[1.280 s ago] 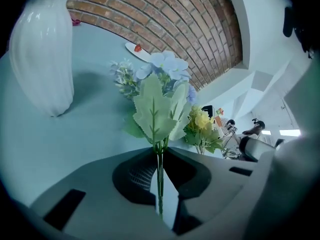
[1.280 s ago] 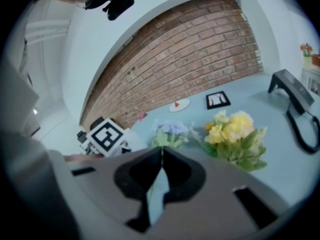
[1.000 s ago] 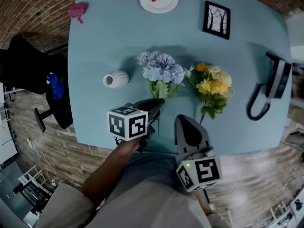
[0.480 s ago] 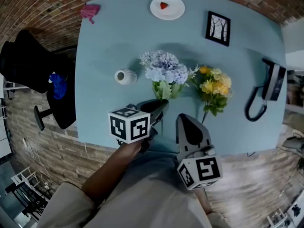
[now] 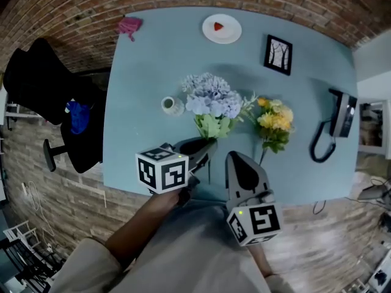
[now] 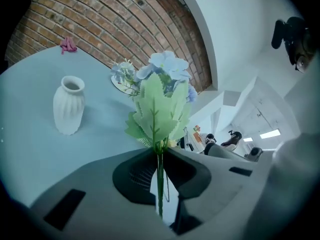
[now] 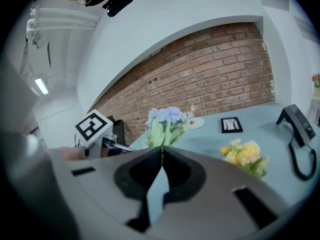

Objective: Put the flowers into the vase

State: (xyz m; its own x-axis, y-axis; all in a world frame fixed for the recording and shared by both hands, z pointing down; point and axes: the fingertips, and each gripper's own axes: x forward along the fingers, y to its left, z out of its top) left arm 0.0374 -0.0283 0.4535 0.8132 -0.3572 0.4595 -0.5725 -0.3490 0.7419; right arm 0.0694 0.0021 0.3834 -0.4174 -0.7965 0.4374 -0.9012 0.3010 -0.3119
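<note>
My left gripper [image 5: 206, 144] is shut on the thin green stem of the blue flower bunch [image 5: 211, 97], which stands upright above the jaws in the left gripper view [image 6: 161, 96]. The white ribbed vase [image 5: 173, 106] stands upright on the table to the left of the bunch, apart from it [image 6: 68, 105]. The yellow flower bunch [image 5: 273, 119] lies on the blue table [image 5: 140, 133] to the right. My right gripper [image 5: 234, 157] hovers near the table's front edge, shut with nothing between its jaws [image 7: 161, 153].
At the back are a white plate [image 5: 222, 28] with a red item, a framed picture [image 5: 278, 54] and a pink object [image 5: 129, 26]. A black phone [image 5: 339, 118] with its cord sits at the right. A black chair [image 5: 43, 90] stands left of the table.
Both grippers have risen and the left one carries the blue bunch up with it. The head view has drawn back, so the table looks smaller and the vase is seen more from above.
</note>
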